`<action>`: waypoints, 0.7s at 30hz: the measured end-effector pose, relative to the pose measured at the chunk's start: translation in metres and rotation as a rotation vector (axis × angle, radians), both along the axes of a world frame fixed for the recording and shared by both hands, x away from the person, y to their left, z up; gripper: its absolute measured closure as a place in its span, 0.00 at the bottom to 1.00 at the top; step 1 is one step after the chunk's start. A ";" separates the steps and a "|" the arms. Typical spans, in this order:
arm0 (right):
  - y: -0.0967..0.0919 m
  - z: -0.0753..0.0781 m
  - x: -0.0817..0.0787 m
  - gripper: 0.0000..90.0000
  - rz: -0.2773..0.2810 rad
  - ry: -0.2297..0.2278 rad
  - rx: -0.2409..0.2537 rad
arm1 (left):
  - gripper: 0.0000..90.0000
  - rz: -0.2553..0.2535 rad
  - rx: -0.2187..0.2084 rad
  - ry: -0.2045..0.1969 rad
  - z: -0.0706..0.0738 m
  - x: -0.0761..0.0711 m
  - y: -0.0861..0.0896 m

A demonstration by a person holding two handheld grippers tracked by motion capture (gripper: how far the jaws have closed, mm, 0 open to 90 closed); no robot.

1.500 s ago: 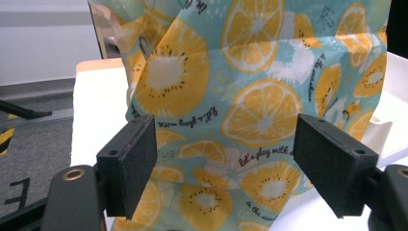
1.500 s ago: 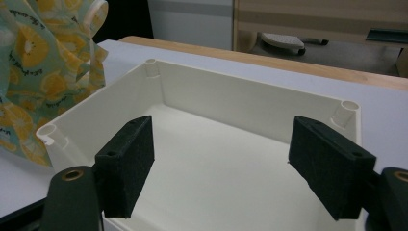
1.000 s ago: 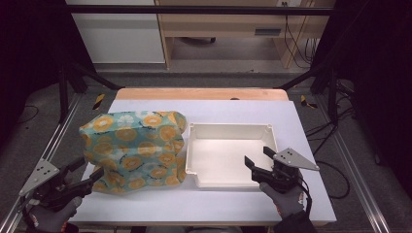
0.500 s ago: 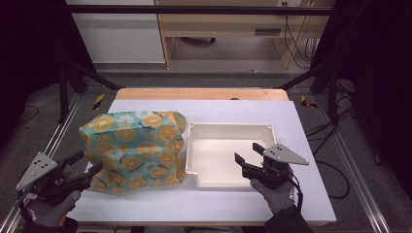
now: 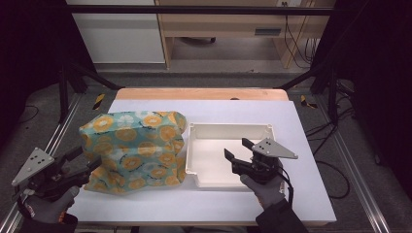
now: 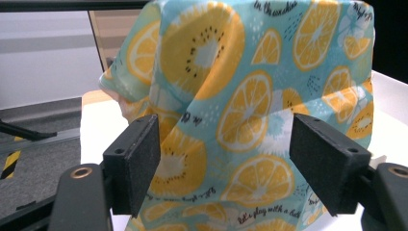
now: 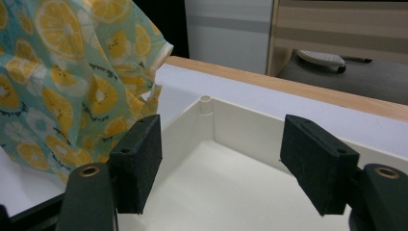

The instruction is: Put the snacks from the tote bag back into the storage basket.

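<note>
1. Cloth (image 5: 133,148), teal with orange citrus slices, drapes over a bulky, hidden shape on the left half of the table (image 5: 311,194); its right edge is just beside the tray's left wall.
2. Table is white-topped with a wooden strip along the far edge.
3. Tray (image 5: 194,167), a shallow white box, sits right of the cloth near the table's middle, its floor bare.
4. Left gripper (image 5: 82,160), held at the table's near left corner, points at the cloth's lower left side. In the left gripper view its jaws stand wide apart, released, with the cloth just ahead of them and not pinched.
5. Right gripper (image 5: 239,151) hovers over the tray's near right part, pointing left across it. Its jaws have just been closing a little but remain wide apart, nothing between them.
</note>
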State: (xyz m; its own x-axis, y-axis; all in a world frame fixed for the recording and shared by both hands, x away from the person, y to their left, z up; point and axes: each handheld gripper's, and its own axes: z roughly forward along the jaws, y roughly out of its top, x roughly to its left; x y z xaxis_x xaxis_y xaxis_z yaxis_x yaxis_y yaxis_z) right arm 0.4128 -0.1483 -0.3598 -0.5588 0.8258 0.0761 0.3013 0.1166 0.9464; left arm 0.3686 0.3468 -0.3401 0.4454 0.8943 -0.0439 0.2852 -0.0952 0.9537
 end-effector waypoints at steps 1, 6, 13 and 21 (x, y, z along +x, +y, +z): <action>0.002 0.001 0.000 0.35 0.003 -0.001 0.004 | 0.29 0.000 0.002 -0.002 0.001 0.000 0.000; 0.009 0.004 0.003 0.36 0.015 -0.004 0.007 | 0.29 0.001 -0.003 -0.007 0.004 0.003 -0.001; 0.020 0.010 0.005 0.37 0.035 -0.009 0.011 | 0.30 0.001 -0.006 -0.012 0.008 0.007 -0.003; 0.037 0.015 0.009 0.39 0.061 -0.014 0.022 | 0.31 0.013 -0.009 -0.018 0.013 0.013 -0.005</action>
State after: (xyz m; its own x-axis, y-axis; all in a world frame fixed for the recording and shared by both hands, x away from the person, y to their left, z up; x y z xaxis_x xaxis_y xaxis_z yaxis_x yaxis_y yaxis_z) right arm 0.4216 -0.1110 -0.3443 -0.6089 0.7886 0.0859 0.2810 0.1131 0.9530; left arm 0.3816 0.3414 -0.3271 0.4348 0.8995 -0.0442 0.2688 -0.0828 0.9596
